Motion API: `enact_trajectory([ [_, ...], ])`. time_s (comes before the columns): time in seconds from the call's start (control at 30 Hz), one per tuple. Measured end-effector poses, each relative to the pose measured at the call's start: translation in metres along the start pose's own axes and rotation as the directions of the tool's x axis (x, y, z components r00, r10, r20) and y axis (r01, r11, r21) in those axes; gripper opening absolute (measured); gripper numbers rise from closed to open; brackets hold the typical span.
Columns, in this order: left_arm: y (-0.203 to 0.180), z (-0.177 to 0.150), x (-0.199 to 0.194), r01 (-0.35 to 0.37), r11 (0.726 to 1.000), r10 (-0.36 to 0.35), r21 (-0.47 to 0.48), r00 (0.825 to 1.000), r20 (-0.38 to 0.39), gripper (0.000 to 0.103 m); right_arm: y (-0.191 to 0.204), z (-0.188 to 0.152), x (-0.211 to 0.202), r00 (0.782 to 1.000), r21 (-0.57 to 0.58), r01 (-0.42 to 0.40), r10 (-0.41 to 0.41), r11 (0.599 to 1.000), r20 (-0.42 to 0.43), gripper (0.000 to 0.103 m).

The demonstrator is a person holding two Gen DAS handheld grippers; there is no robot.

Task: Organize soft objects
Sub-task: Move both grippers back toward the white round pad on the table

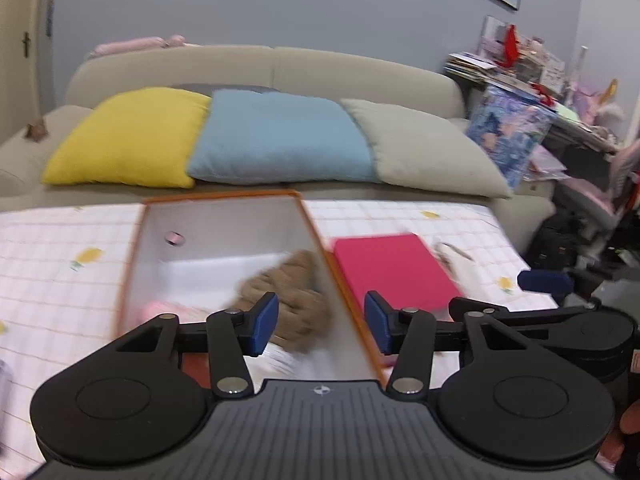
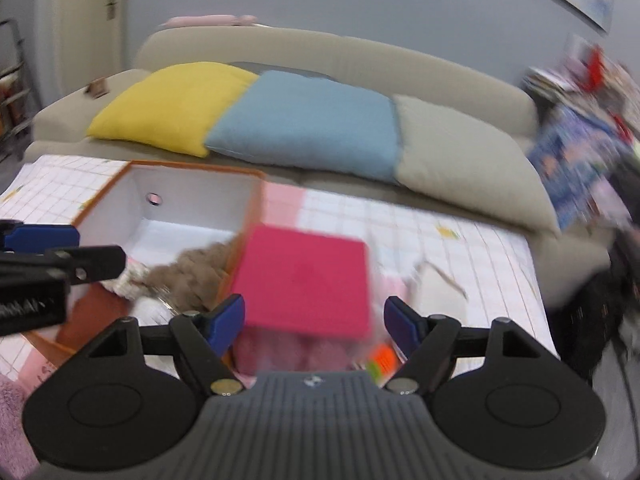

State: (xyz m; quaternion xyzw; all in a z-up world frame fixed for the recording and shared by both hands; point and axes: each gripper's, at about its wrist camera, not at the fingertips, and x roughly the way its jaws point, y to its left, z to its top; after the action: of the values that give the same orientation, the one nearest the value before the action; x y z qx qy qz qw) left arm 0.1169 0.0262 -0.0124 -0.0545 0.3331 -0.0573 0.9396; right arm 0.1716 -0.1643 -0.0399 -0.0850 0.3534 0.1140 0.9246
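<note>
Both empty grippers, left (image 1: 321,322) and right (image 2: 314,325), jaws apart, above orange box (image 1: 224,216), pink box (image 2: 306,280).

Three cushions (image 1: 276,138), one box (image 1: 224,216)

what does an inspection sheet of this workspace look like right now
surface: table under a checked cloth with small yellow prints
job's things: orange-rimmed open box, white inside, holds a brown knitted soft item; something pale pink lies low in the box; pink-lidded box stands beside it
clutter: a pale blurred item lies right of the pink-lidded box, too smeared to name
grippers: left gripper open, nothing between its pads; right gripper open, empty
cables: nothing seen
surroundings: beige sofa with yellow, blue and grey cushions; crowded shelf at right; door at left
</note>
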Motion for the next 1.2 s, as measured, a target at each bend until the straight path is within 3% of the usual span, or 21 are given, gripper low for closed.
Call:
enact_trajectory([
  [0.13,-0.024,-0.01,0.008,0.077,0.997,-0.077,0.01,0.997,-0.024,0.047,-0.029,-0.028,-0.009,0.999,0.078,0.03,-0.029,0.996,-0.019,0.076],
  [0.3,-0.056,-0.016,0.017,0.186,0.982,-0.185,0.025,0.982,-0.032,0.047,-0.059,-0.055,-0.012,0.996,0.121,0.063,-0.055,0.991,-0.071,0.075],
  [0.6,-0.107,-0.019,0.044,0.245,0.963,-0.233,0.11,0.966,-0.112,0.047,-0.116,-0.078,-0.005,0.989,0.252,0.103,-0.072,0.962,-0.127,0.076],
  [0.73,-0.13,-0.016,0.054,0.25,0.949,-0.228,0.194,0.965,-0.128,0.047,-0.131,-0.081,0.005,0.988,0.255,0.122,-0.094,0.959,-0.119,0.074],
  [1.03,-0.155,0.013,0.084,0.177,0.924,-0.132,0.34,0.98,-0.15,0.047,-0.141,-0.066,0.053,0.999,0.277,-0.014,0.023,0.961,-0.029,0.074],
  [1.2,-0.156,0.031,0.103,0.134,0.908,-0.072,0.396,0.983,-0.168,0.047,-0.133,-0.058,0.087,0.997,0.213,-0.073,0.07,0.974,0.022,0.074],
])
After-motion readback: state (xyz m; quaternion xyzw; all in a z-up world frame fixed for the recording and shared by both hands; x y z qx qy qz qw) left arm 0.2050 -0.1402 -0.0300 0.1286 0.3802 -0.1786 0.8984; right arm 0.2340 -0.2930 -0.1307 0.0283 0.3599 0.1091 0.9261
